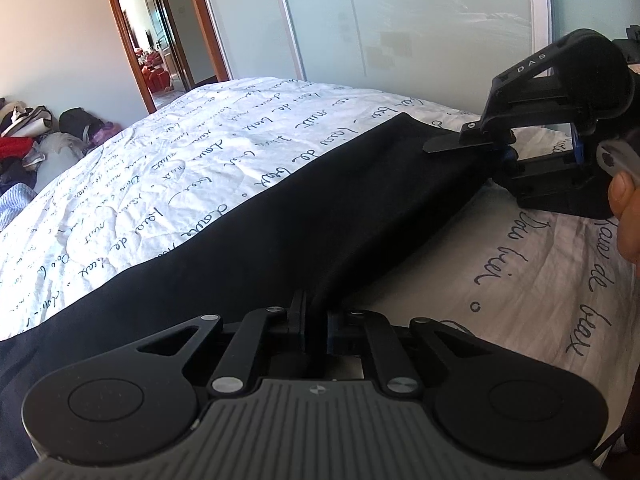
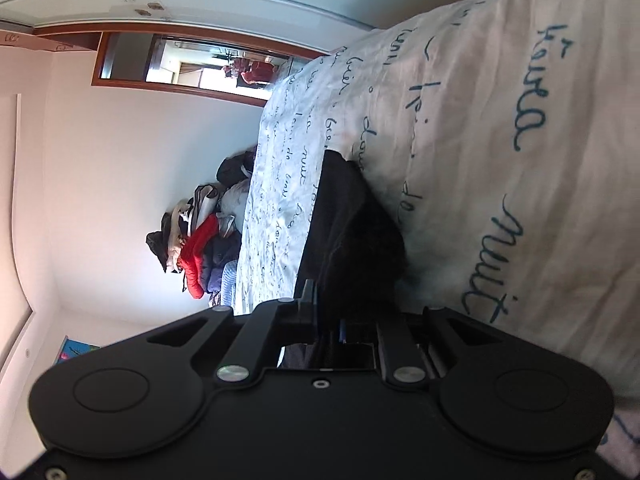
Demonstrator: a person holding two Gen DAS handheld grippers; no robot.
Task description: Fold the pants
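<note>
- Black pants [image 1: 256, 236] laid lengthwise across the bed cover [image 1: 168, 168], white with dark script lettering; far end near the right gripper [image 1: 472, 144], near end at the left gripper [image 1: 316, 316].
- Left gripper: pressed together, pinching an edge of the black cloth between the fingers.
- Right gripper: rolled onto its side in its own view, clamped on the pants' far end; cloth bunched directly ahead of the fingers.
- A person's hand [image 1: 626, 216] visible at the right gripper's handle.
- Handling, as a judgement: soft, limp, light fabric; no stiffness to hold shape, likely to sag between the two grips and to crease where slack.
- Low slip risk on the matte weave, provided both layers stay caught in each pinch.
- Best hold: at the corners or hems of one end, kept taut and level between grips before carrying over.
- Clothes pile [image 1: 28, 140] beside the bed, well apart, not involved.
</note>
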